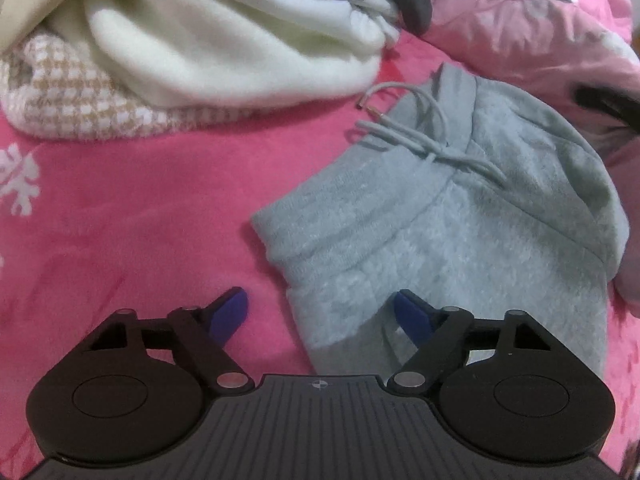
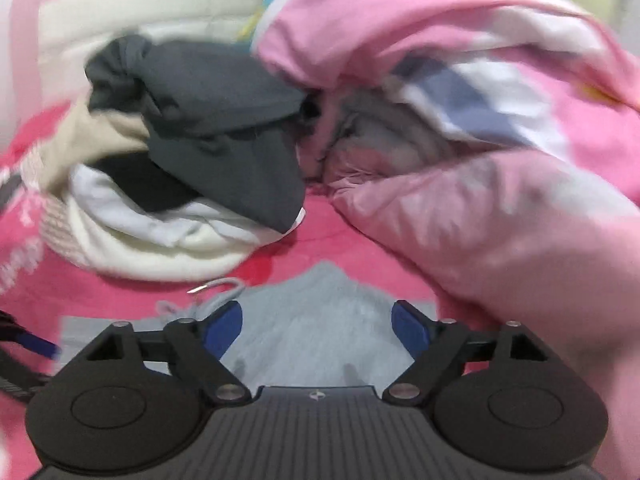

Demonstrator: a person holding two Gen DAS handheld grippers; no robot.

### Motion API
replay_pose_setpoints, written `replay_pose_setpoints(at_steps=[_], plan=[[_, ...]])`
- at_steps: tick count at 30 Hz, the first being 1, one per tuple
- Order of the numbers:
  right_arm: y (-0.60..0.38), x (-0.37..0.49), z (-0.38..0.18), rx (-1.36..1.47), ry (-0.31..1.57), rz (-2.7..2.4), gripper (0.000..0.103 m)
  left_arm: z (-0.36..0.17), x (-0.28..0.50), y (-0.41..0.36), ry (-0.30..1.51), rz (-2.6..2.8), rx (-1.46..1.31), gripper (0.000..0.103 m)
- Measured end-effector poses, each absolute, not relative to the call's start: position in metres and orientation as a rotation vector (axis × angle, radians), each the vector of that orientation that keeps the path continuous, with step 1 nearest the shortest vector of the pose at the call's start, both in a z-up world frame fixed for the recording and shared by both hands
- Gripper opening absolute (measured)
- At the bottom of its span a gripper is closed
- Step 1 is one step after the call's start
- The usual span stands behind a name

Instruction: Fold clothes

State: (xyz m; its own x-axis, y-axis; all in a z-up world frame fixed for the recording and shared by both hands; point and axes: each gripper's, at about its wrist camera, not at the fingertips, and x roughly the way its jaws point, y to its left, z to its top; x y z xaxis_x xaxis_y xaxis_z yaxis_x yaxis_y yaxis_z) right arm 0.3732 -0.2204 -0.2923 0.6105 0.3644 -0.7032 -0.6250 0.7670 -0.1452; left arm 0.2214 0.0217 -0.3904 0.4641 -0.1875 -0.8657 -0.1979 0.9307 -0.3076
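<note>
A light grey fleece garment (image 1: 460, 220) with a drawstring (image 1: 412, 136) lies bunched on the pink bed sheet (image 1: 140, 208). My left gripper (image 1: 320, 308) is open low over its near left corner. The left blue pad (image 1: 230, 312) is over bare sheet and the right pad (image 1: 412, 314) is over the grey cloth, with nothing pinched. In the right wrist view the same grey garment (image 2: 320, 320) lies under my right gripper (image 2: 316, 318), which is open and holds nothing. This view is motion-blurred. The left gripper's blue finger (image 2: 38, 344) shows at its left edge.
A heap of clothes lies beyond: a white fleece (image 1: 224, 40), a beige-and-white houndstooth piece (image 1: 72, 100) and a dark grey garment (image 2: 224, 120). A bulky pink quilt (image 2: 480, 220) crowds the right side. A white headboard (image 2: 140, 4) stands at the back.
</note>
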Motion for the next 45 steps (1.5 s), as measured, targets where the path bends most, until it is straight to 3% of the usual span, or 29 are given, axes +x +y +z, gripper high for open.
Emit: replay_pose_setpoints(at_steps=[6, 8, 11, 13, 16, 18, 21, 30, 37, 45], plan=[[-0.196, 0.467, -0.342, -0.428, 0.893, 0.675, 0.091, -0.390, 0.226, 0.015, 1.052, 0.024, -0.377, 0.059], [-0.197, 0.493, -0.356, -0.378, 0.966, 0.655, 0.091, -0.391, 0.225, 0.015, 1.049, 0.029, -0.388, 0.059], [-0.201, 0.518, -0.378, -0.265, 1.121, 0.638, 0.091, -0.394, 0.227, 0.016, 1.055, 0.025, -0.409, 0.064], [-0.200, 0.517, -0.385, -0.241, 1.168, 0.655, 0.089, -0.395, 0.231, 0.016, 1.062, 0.012, -0.439, 0.081], [-0.198, 0.504, -0.382, -0.255, 1.153, 0.670, 0.063, -0.396, 0.238, 0.013, 1.069, 0.023, -0.454, 0.080], [-0.200, 0.491, -0.371, -0.270, 1.109, 0.658, 0.030, -0.394, 0.239, 0.013, 1.062, 0.047, -0.460, 0.074], [-0.215, 0.474, -0.347, -0.209, 1.038, 0.646, 0.013, -0.391, 0.235, 0.017, 1.038, 0.082, -0.486, 0.056], [-0.241, 0.386, -0.267, -0.034, 0.851, 0.700, 0.005, -0.368, 0.205, 0.020, 0.927, 0.036, -0.546, 0.020], [-0.243, 0.324, -0.194, -0.004, 0.737, 0.726, 0.001, -0.335, 0.154, 0.028, 0.823, -0.022, -0.657, 0.017], [-0.214, 0.324, -0.239, -0.107, 0.955, 0.596, 0.005, -0.350, 0.121, 0.041, 0.927, -0.027, -0.703, 0.018]])
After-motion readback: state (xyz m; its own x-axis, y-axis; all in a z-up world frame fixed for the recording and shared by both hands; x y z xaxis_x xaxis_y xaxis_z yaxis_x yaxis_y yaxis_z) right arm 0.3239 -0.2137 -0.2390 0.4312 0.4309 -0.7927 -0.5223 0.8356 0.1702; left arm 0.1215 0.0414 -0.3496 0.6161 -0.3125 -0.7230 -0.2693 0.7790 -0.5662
